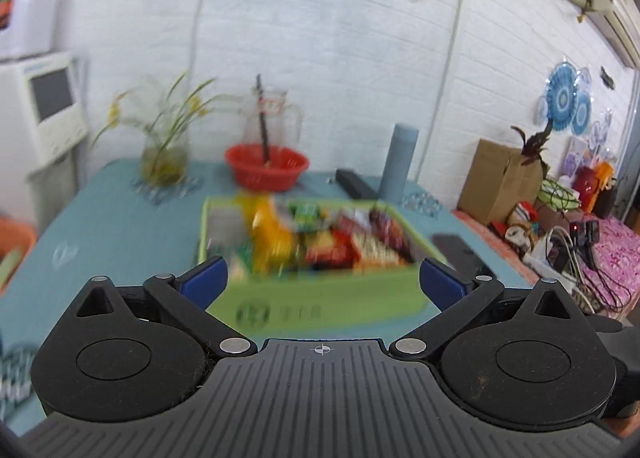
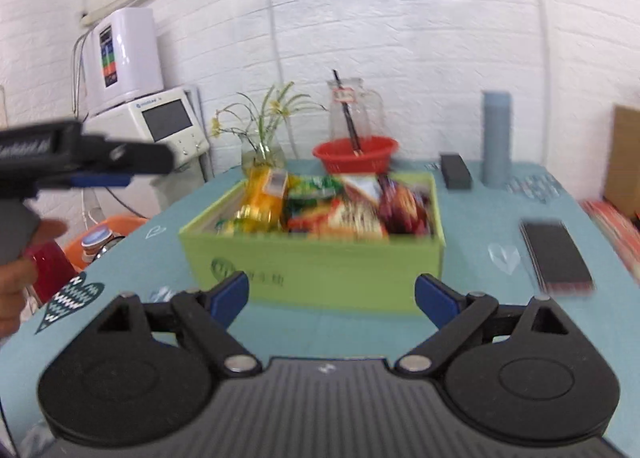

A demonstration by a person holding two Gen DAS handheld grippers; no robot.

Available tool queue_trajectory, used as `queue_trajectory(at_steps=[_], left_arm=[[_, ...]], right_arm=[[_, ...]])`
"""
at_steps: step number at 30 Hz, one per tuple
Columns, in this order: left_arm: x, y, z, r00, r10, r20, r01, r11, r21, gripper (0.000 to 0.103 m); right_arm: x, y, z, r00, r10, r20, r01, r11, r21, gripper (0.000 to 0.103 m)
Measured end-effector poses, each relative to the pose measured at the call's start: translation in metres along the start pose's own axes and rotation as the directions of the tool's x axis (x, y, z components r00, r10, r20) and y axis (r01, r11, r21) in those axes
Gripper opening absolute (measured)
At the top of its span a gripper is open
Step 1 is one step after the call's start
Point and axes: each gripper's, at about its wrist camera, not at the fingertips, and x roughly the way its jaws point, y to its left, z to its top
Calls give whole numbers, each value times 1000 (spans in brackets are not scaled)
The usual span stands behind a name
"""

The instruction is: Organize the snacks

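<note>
Bright even daylight, heavy motion blur, fisheye bending at edges.

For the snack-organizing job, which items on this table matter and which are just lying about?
Belongs to the job:
green box
snack packets inside it
left gripper, open
right gripper, open

Just lying about:
red basket
glass pitcher
flower vase
blue bottle
phone
black case

The green box (image 2: 320, 266) looked like smooth matt card. The snack bags (image 2: 332, 210) inside were shiny plastic. The red basket (image 2: 354, 156) was plastic, the jug (image 2: 352, 106) clear glass, and the desk (image 2: 360, 334) had a smooth blue cover.
</note>
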Motion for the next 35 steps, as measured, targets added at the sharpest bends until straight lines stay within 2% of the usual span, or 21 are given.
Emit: queue_trajectory(at_steps=[3, 5, 9, 11, 13, 15, 17, 21, 23, 25, 29, 31, 33, 35], left_arm=[[-35, -3, -46, 998, 14, -56, -16, 999, -33, 92], [-57, -9, -76, 997, 32, -73, -35, 999, -34, 92], [-91, -31, -128, 995, 72, -70, -70, 997, 28, 87], [-107, -41, -150, 996, 56, -73, -52, 997, 57, 87], [-121, -49, -166, 996, 30, -89, -25, 998, 50, 87], [-135, -57, -176, 996, 16, -89, -12, 998, 54, 87], [-150, -67, -181, 998, 25, -57, -21, 997, 74, 87], [-177, -83, -188, 1000, 10, -15, -9, 995, 97, 87], [-185, -90, -191, 1000, -8, 3, 7, 992, 127, 87], [-185, -97, -191, 1000, -3, 16, 1, 988, 157, 87], [-176, -101, -191, 1000, 3, -3, -2, 988, 153, 78], [-176, -99, -197, 1000, 2, -7, -1, 989, 150, 74], [-177, -98, -201, 1000, 3, -5, -2, 990, 142, 73], [-179, -95, -202, 1000, -8, 8, 6, 992, 128, 76]], right_arm=[[-37, 15, -35, 999, -49, 5, 49, 997, 60, 96], [-69, 30, -58, 994, -98, 41, 94, 991, 92, 96], [-122, 63, -97, 971, -207, 119, 196, 976, 97, 96], [-145, 77, -116, 961, -240, 135, 230, 969, 85, 95], [-167, 84, -132, 963, -223, 154, 212, 974, 85, 95], [-188, 86, -147, 964, -211, 160, 199, 976, 89, 95], [-211, 88, -163, 955, -238, 178, 223, 969, 101, 95], [-255, 85, -191, 918, -334, 216, 308, 940, 143, 95], [-267, 81, -191, 895, -370, 248, 335, 926, 173, 95], [-274, 79, -185, 883, -387, 267, 346, 919, 190, 95], [-283, 79, -193, 884, -367, 290, 334, 929, 157, 95], [-282, 77, -194, 896, -349, 276, 318, 936, 149, 95], [-280, 76, -194, 906, -322, 275, 293, 946, 142, 95], [-279, 78, -197, 910, -304, 283, 282, 952, 118, 95]])
